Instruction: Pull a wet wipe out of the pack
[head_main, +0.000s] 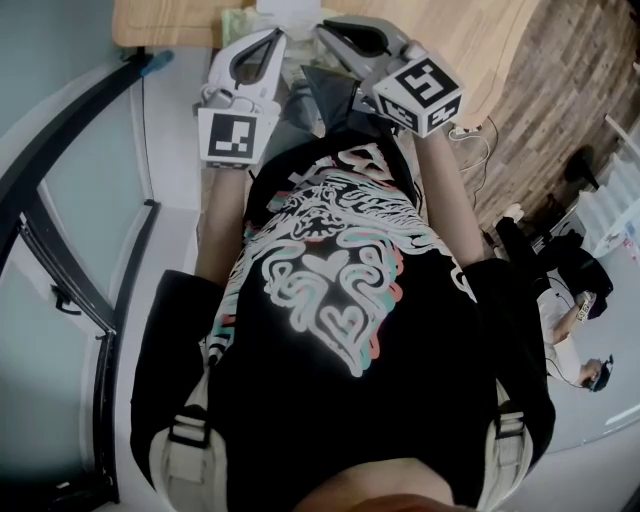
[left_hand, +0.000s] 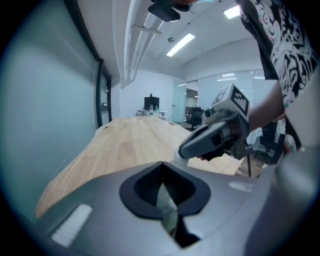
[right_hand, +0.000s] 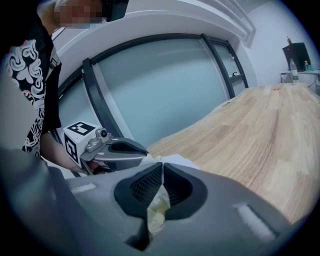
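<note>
Both tools are up at the near edge of the long pale wooden table, tips drawn in close to each other, and this looks like the middle of the pull. The grey hand-held right gripper has its jaws pressed together on a crumpled, pale yellowish-white wet wipe, with a fold of it bunched in the slot behind the pads. The white-and-grey left gripper is clamped as well, nipping a thin grey-green sheet. By my reckoning that is the film of the pack, held to steady it, though it could be wipe too; the view doesn't settle it. The soft white pack barely shows: a pale bulge just beyond the right jaws, under the nose of the left gripper, at the table edge. So both grips are made and the wipe is caught. What's left is drawing the hands apart until the wipe comes clear, because nothing here shows it free of the opening. The risk, I'd say, is the wipe tearing or dragging the next one out with it.
</note>
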